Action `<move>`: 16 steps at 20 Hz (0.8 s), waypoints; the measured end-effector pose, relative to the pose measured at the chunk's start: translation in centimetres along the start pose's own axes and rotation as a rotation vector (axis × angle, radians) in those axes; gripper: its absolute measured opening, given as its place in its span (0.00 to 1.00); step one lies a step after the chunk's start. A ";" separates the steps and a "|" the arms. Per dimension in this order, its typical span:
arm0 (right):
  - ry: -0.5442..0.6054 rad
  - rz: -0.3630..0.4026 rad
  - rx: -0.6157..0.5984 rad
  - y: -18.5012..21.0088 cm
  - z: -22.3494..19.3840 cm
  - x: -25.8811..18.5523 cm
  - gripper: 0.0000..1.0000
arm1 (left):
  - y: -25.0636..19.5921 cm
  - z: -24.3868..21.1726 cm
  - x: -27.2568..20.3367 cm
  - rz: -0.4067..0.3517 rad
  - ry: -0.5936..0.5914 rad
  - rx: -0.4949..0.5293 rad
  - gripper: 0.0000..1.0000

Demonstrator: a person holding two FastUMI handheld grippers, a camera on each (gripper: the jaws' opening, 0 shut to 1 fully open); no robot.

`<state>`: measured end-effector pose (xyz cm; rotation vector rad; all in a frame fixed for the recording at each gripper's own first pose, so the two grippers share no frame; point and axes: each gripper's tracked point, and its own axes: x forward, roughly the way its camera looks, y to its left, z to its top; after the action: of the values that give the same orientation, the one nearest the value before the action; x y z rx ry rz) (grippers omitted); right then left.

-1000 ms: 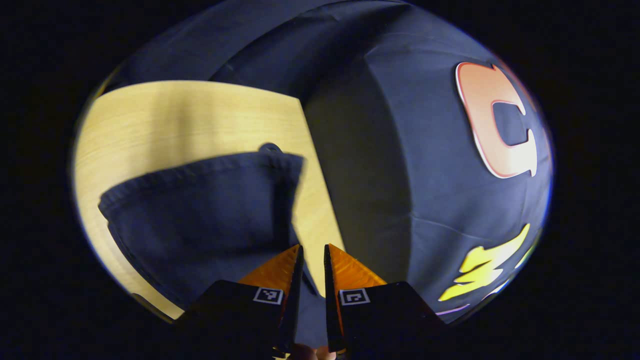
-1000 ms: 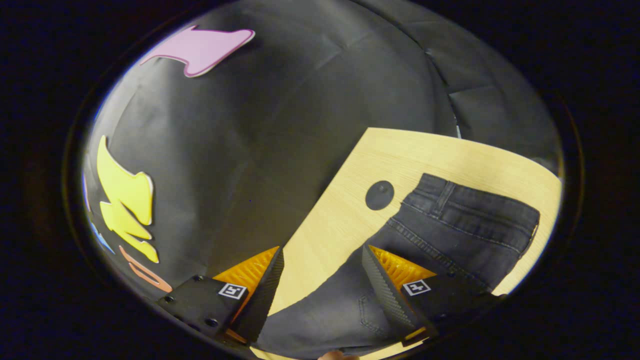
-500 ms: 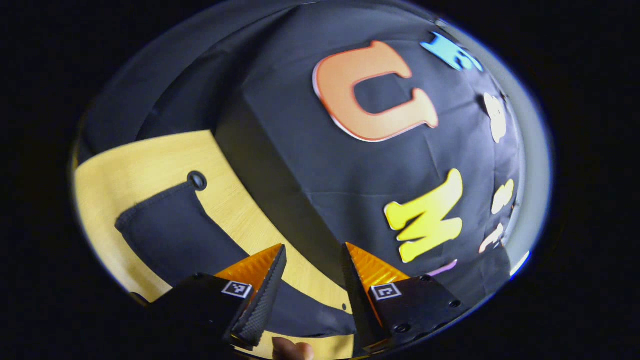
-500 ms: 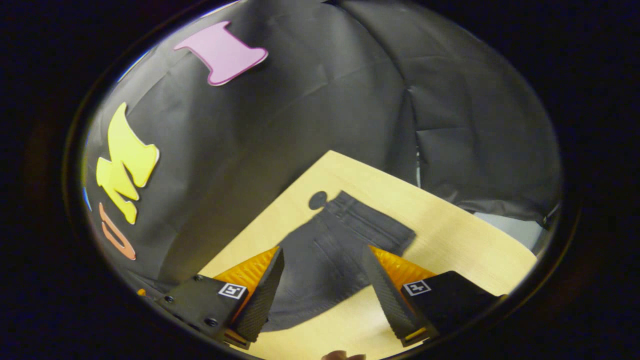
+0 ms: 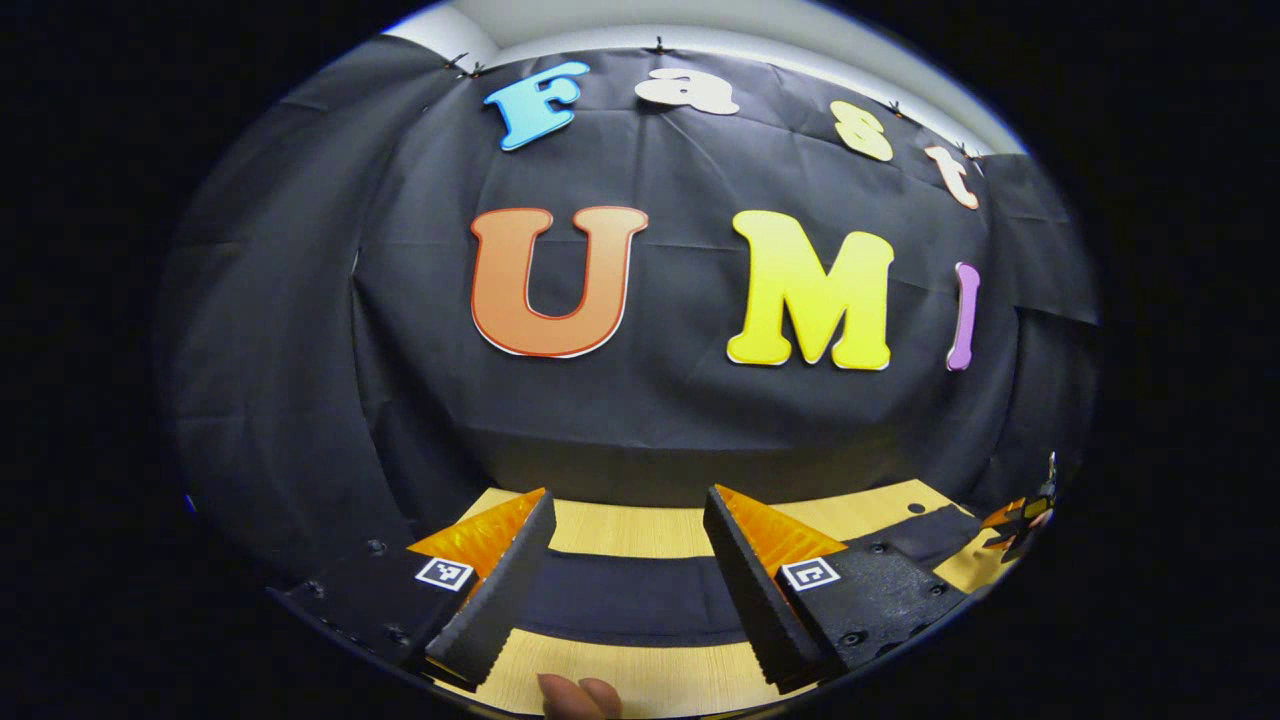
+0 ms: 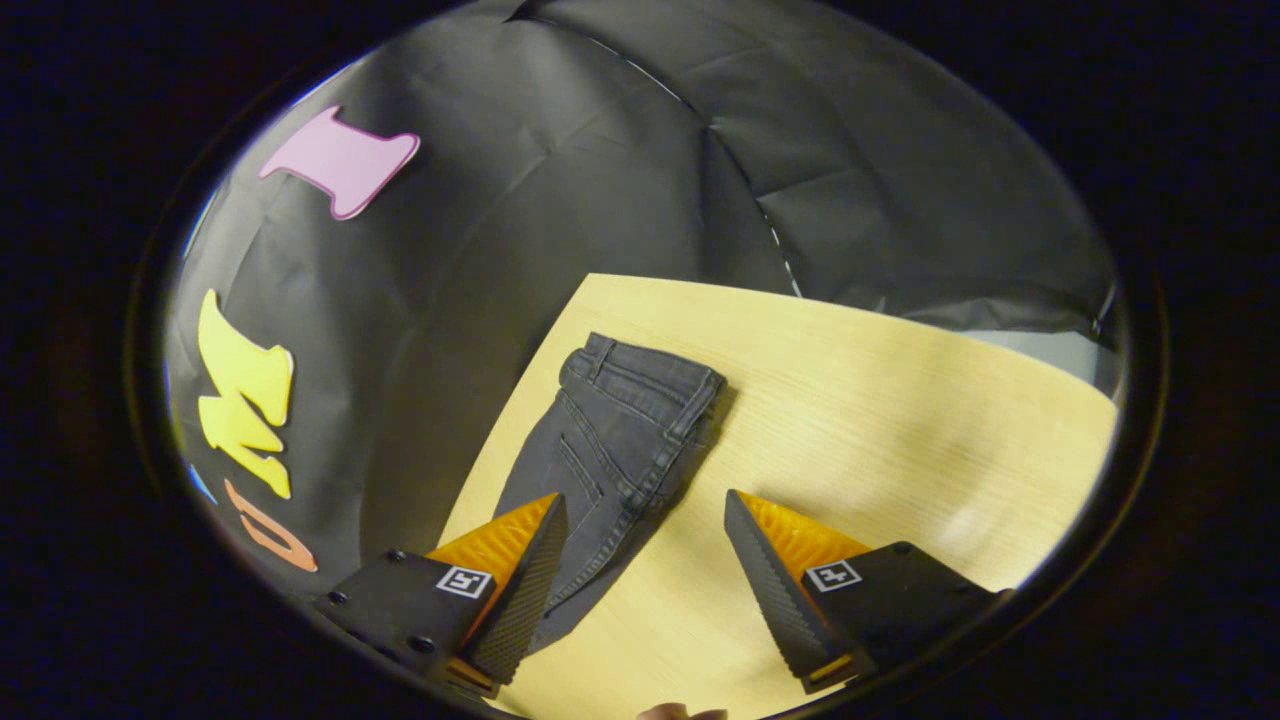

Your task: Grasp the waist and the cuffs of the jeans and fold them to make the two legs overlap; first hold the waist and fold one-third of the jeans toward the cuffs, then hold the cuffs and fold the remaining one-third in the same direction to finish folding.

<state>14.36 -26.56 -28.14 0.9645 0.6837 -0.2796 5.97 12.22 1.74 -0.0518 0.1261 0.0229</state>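
Both grippers hang above the table with jaws spread and nothing between them. Left gripper point(image 5: 625, 585): fingers frame a dark band of the jeans point(image 5: 620, 598) lying flat across the wooden table point(image 5: 640, 675); a fingertip point(image 5: 578, 697) shows at the lower edge. Right gripper point(image 6: 645, 570): the jeans point(image 6: 620, 440) lie along the table's point(image 6: 880, 430) left edge, waist farthest away, apparently with legs overlapped, though the lower part is hidden behind the left finger.

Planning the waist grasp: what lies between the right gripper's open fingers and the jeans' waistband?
Only bare table and jeans fabric below the right gripper, in the right gripper view.
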 end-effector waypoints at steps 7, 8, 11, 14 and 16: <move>0.011 0.021 0.095 0.7 -0.6 3.6 0.97 | -5.5 -0.6 -5.2 -0.046 -0.042 0.023 0.96; 0.010 0.025 0.097 0.8 -0.7 4.1 0.97 | -6.1 -0.9 -5.6 -0.059 -0.029 0.001 0.96; 0.002 0.040 0.112 1.4 -0.5 5.0 0.98 | -7.0 -1.4 -6.5 -0.074 -0.013 -0.044 0.96; -0.005 0.048 0.134 1.9 -0.4 5.8 0.92 | -7.5 -1.4 -7.2 -0.069 -0.021 -0.108 0.96; -0.005 -0.010 0.130 0.2 -0.5 6.2 0.63 | -8.6 -1.5 -7.8 -0.085 -0.018 -0.221 0.97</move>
<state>18.96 -25.55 -32.15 1.0838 0.6718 -0.3383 -1.69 3.37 1.66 -0.2776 0.1033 -0.0481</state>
